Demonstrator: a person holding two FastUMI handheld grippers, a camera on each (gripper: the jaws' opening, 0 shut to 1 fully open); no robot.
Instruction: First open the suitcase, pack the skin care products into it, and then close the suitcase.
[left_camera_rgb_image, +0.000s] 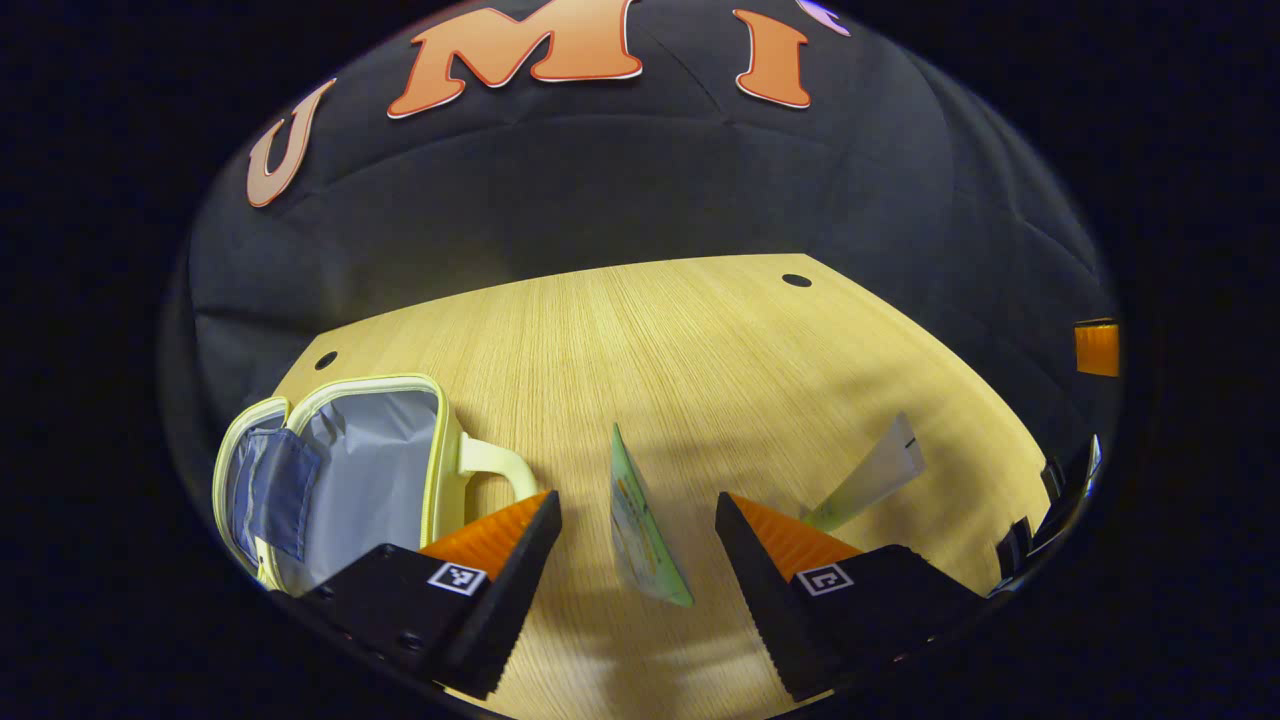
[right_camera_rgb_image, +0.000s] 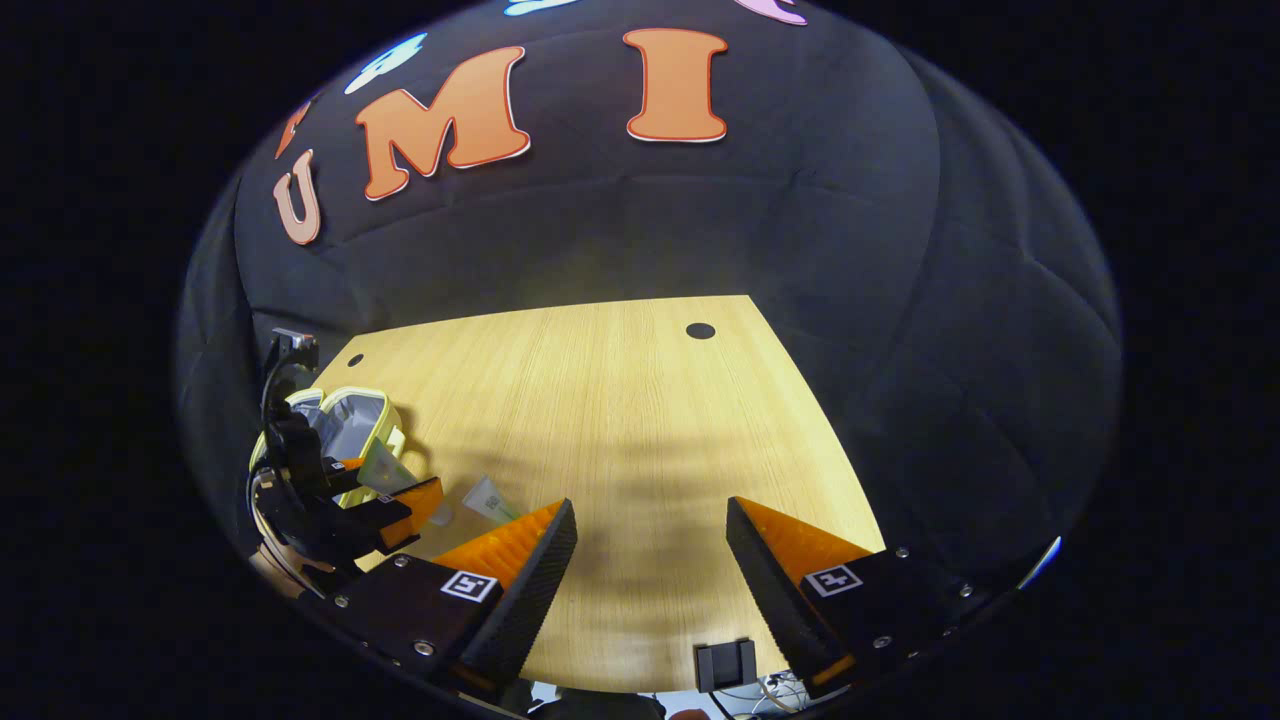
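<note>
The suitcase (left_camera_rgb_image: 370, 470), a small pale-yellow case with grey lining and a blue mesh pocket, lies open on the table's left in the left gripper view. My left gripper (left_camera_rgb_image: 637, 500) is open to the right of its handle. A green-and-white sachet (left_camera_rgb_image: 645, 530) stands on edge between the fingers, touching neither. A white tube (left_camera_rgb_image: 872, 472) lies further right. In the right gripper view, my right gripper (right_camera_rgb_image: 650, 505) is open over bare wood, holding nothing. Far to its left are the left gripper (right_camera_rgb_image: 380, 490), the sachet (right_camera_rgb_image: 385, 468), the tube (right_camera_rgb_image: 490, 497) and the suitcase (right_camera_rgb_image: 350, 420).
The wooden table (left_camera_rgb_image: 700, 340) has small round holes (left_camera_rgb_image: 797, 280) near its back corners and meets the black cloth wall behind. An orange block (left_camera_rgb_image: 1097, 348) and some dark gear (left_camera_rgb_image: 1050, 510) show at the right edge. A small black clip (right_camera_rgb_image: 725, 665) sits at the table's front edge.
</note>
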